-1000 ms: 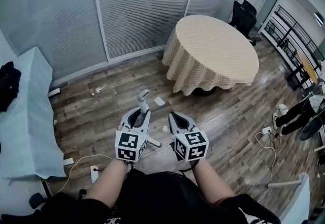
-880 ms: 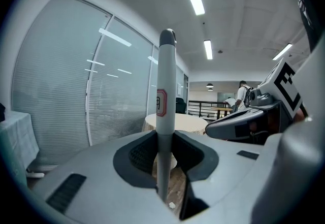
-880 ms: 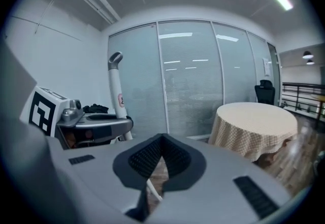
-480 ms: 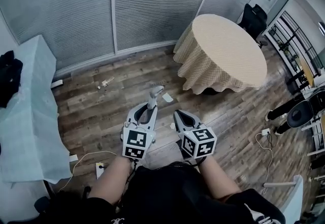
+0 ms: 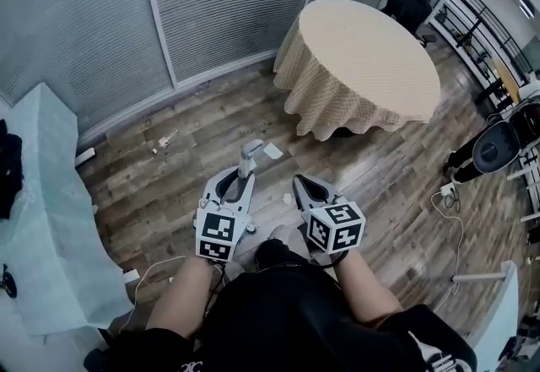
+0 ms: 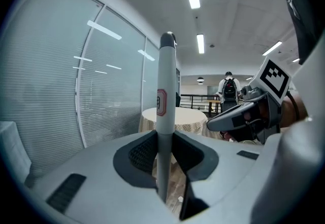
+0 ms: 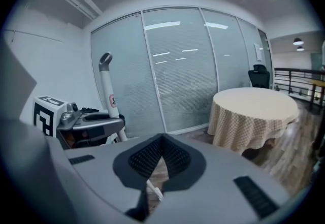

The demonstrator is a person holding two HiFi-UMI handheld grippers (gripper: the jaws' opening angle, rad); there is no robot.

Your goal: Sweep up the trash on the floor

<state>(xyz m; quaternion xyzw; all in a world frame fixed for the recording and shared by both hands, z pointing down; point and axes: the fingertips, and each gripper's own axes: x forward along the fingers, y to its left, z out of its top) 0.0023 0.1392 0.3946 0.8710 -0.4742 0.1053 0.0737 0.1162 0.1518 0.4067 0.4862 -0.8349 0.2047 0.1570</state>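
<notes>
The white broom-type handle is clamped upright by the left gripper, probably so it can be swung at the paper scrap lying on the wood floor just ahead, while the right gripper is held closed and empty alongside.

Open floor ahead; round table fwd-R, draped table L.
</notes>
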